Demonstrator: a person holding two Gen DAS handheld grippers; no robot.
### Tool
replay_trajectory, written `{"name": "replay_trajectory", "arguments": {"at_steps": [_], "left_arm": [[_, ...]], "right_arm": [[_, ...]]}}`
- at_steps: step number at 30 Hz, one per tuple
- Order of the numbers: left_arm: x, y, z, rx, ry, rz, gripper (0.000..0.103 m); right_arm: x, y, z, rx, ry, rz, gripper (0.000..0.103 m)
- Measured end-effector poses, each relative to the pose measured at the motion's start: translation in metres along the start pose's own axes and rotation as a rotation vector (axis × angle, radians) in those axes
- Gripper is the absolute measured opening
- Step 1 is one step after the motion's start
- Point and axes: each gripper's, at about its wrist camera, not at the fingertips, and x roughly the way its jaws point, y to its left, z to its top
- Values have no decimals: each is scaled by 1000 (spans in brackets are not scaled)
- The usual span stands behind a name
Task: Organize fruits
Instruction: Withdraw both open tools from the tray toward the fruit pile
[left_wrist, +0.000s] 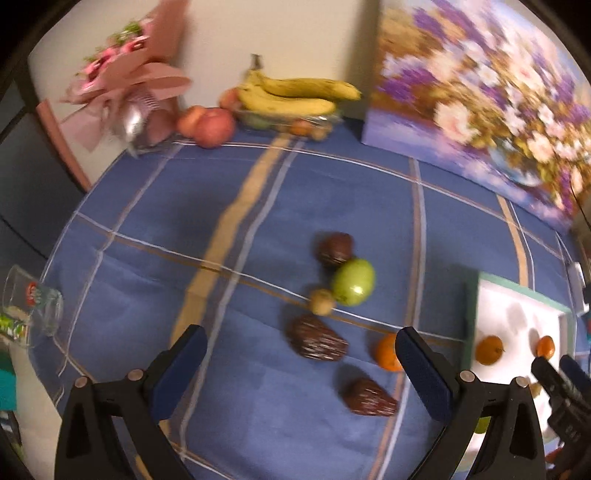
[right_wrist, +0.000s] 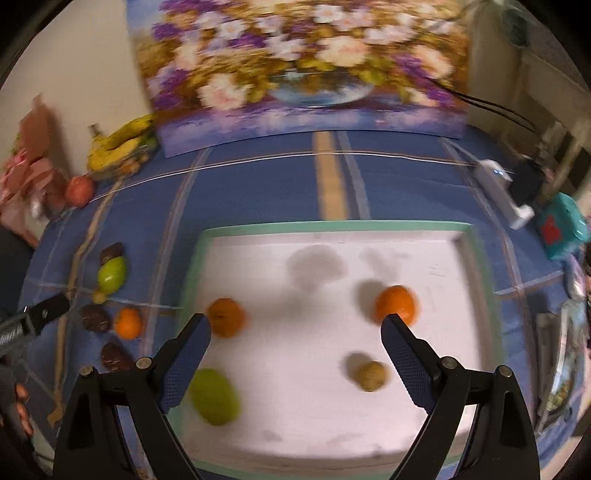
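Right wrist view: a blue checked cloth covers the bench, and on it lies a white tray with a green rim. Inside sit two oranges, a green fruit and a small brown fruit. More fruit lies loose on the cloth left of the tray: three dark brown fruits, another green one, an orange. Both the right gripper and the left gripper have jaws spread wide, holding nothing.

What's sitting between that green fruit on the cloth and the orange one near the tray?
In the left wrist view, a small tan fruit and a dark brown fruit lie between the green fruit and the orange.
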Motion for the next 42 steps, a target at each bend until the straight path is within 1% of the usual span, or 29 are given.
{"name": "replay_trajectory", "arguments": {"at_steps": [8, 13, 16, 22, 24, 28, 31, 32, 35, 42], "left_arm": [[-6, 57, 6, -132, -26, 9, 103], [-11, 73, 10, -170, -58, -1, 103], [-10, 77, 12, -176, -63, -22, 103], [6, 77, 16, -180, -20, -52, 103], [10, 74, 18, -170, -17, -57, 103], [17, 69, 21, -158, -19, -68, 103], [27, 66, 23, -159, 18, -111, 103], [31, 65, 23, -158, 28, -115, 103], [41, 61, 21, -146, 63, -95, 103], [60, 47, 17, -124, 116, -120, 103]], "right_arm": [[9, 55, 3, -105, 11, 69, 94], [8, 82, 5, -145, 2, 121, 94], [5, 97, 7, -170, -18, 132, 94], [4, 113, 14, -168, -37, 177, 93], [7, 118, 15, -176, -33, 177, 93], [15, 126, 15, -194, -18, 177, 93], [22, 132, 15, -205, -5, 178, 93], [24, 134, 15, -208, -1, 179, 93], [33, 139, 14, -221, 16, 174, 91], [59, 146, 7, -245, 77, 159, 89]]}}
